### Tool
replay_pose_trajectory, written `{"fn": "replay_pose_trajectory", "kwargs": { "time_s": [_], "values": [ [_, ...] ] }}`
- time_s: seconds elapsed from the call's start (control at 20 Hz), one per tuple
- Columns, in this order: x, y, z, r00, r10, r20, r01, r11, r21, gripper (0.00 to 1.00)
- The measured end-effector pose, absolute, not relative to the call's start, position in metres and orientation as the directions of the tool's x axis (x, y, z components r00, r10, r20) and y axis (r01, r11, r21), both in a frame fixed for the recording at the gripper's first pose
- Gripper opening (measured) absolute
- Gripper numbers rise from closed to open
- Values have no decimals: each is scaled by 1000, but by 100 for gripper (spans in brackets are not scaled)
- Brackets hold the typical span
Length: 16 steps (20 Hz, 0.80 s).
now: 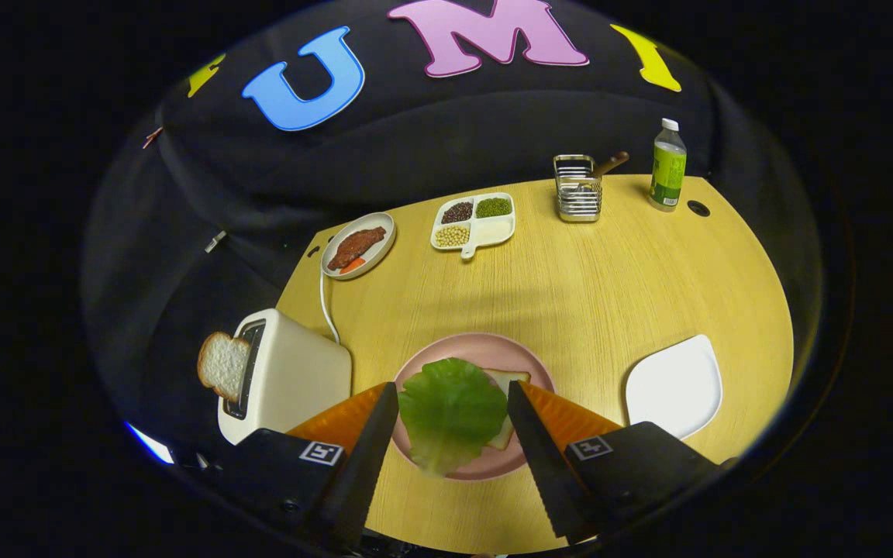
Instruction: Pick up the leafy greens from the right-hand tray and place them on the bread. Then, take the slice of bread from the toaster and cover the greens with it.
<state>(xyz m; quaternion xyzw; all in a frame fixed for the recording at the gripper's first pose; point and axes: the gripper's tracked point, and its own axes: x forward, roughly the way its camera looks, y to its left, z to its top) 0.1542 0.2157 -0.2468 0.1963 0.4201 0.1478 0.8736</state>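
Gripper (pixel 453 399) fingers spread wide around leafy greens (pixel 450 411) on bread (pixel 510 387) — pink plate (pixel 485 349) beneath, no legible writing.

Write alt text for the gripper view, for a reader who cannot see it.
The gripper is open, its fingers either side of a leafy green lying on bread on a pink plate. To the left, a bread slice sticks out of a toaster; to the right sits a white tray.
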Motion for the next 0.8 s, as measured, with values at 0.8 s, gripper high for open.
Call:
{"fn": "replay_pose_trajectory", "kwargs": {
  "time_s": [0.8],
  "values": [
    [119,349,-87,647,612,-455,-489,791,367,89]
  ]
}}
